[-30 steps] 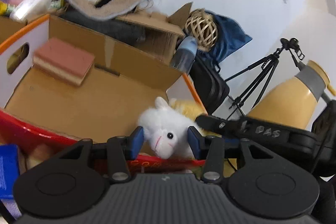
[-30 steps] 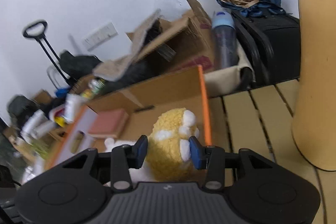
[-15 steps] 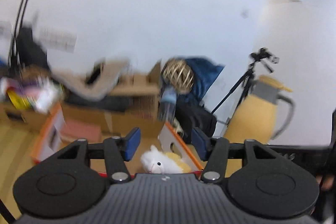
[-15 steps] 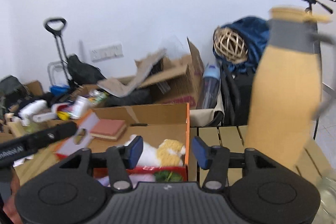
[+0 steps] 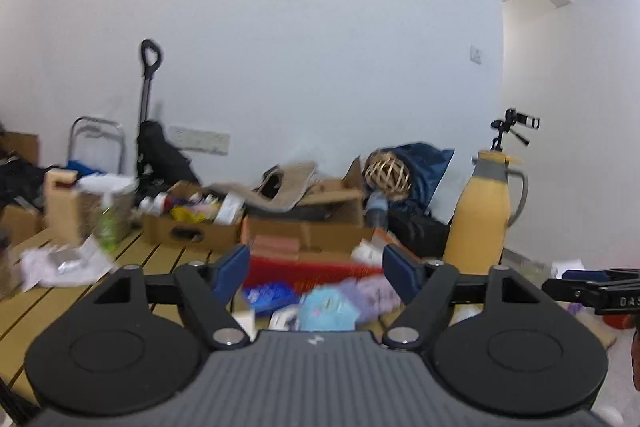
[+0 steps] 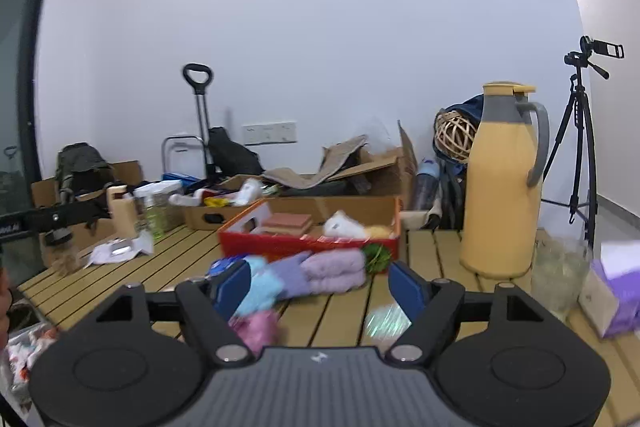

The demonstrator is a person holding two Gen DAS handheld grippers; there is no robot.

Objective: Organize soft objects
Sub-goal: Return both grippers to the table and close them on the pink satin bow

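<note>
A red cardboard box [image 6: 280,247] stands on the wooden slat table [image 6: 424,267]. Inside it lie a white plush toy [image 6: 344,225], a yellow plush toy [image 6: 380,231] and a pink sponge [image 6: 288,221]. In front of the box lie a folded purple cloth [image 6: 336,269], a light blue soft item [image 6: 260,285], a pink soft item [image 6: 256,329] and a green ball [image 6: 376,255]. My right gripper [image 6: 320,287] is open and empty, well back from the box. My left gripper [image 5: 316,273] is open and empty; the box [image 5: 304,267] and a blue soft item [image 5: 328,311] show blurred between its fingers.
A tall yellow thermos jug [image 6: 504,183] stands right of the box. A purple tissue box [image 6: 616,291] and a clear bag [image 6: 560,267] sit at the far right. Crumpled paper [image 6: 116,251] and bottles [image 6: 154,215] are at the left. Cardboard boxes, a tripod [image 6: 580,147] and clutter lie behind.
Both grippers let go of the plush toys, opened wide and pulled back from the box. The white and yellow toys now lie inside the box.
</note>
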